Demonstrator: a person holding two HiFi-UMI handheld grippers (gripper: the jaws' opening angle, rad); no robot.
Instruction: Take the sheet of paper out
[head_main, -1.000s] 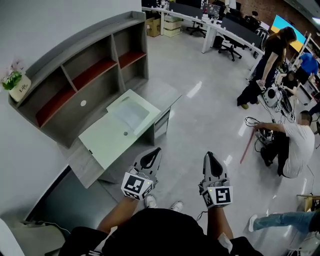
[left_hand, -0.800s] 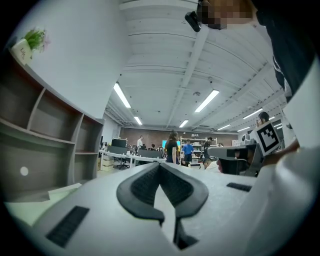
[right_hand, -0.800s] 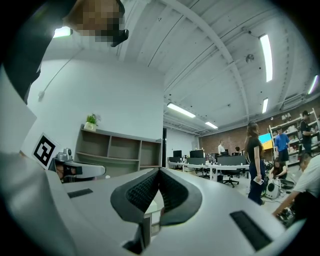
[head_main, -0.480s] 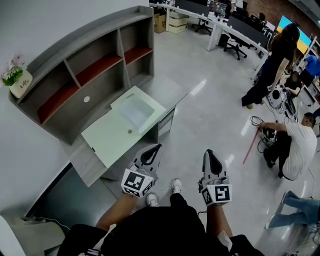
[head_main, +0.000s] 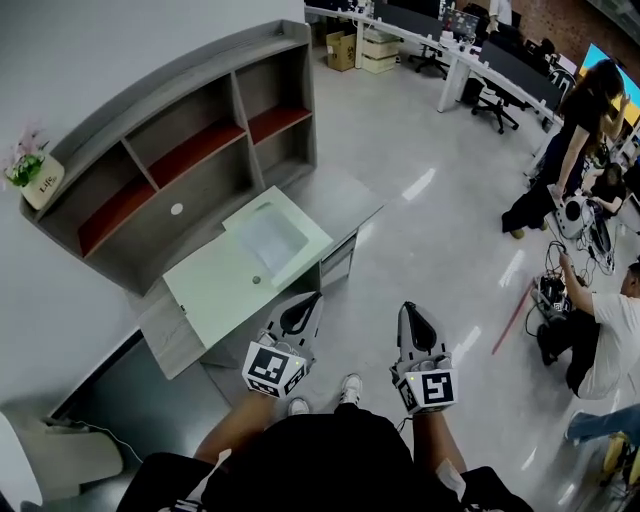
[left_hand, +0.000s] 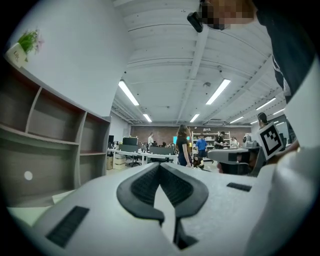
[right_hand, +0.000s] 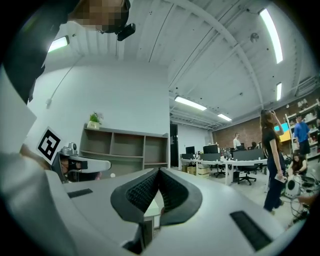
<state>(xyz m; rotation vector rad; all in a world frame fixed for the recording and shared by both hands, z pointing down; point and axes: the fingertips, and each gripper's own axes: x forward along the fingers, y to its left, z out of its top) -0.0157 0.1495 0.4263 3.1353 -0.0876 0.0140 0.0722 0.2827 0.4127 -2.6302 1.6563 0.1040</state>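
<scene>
A pale, whitish sheet (head_main: 268, 235) lies flat on the light green desk top (head_main: 215, 285), toward its far right end. Both grippers are held level in front of the person, short of the desk's near edge. My left gripper (head_main: 312, 297) (left_hand: 160, 165) is shut with nothing between its pads, its tips just off the desk's front right corner. To its right, over the floor, my right gripper (head_main: 410, 307) (right_hand: 159, 171) is also shut and empty. In the two gripper views the sheet itself does not show.
A grey shelf unit (head_main: 180, 150) with red-lined compartments stands behind the desk, a potted plant (head_main: 35, 172) on its top left. Drawers (head_main: 340, 258) sit under the desk's right end. People (head_main: 575, 120) and cables are at the far right, and a red stick (head_main: 515, 317) lies on the floor.
The person has stepped closer to the desk, so it lies nearer the grippers' tips. Both grippers have stayed shut and side by side.
</scene>
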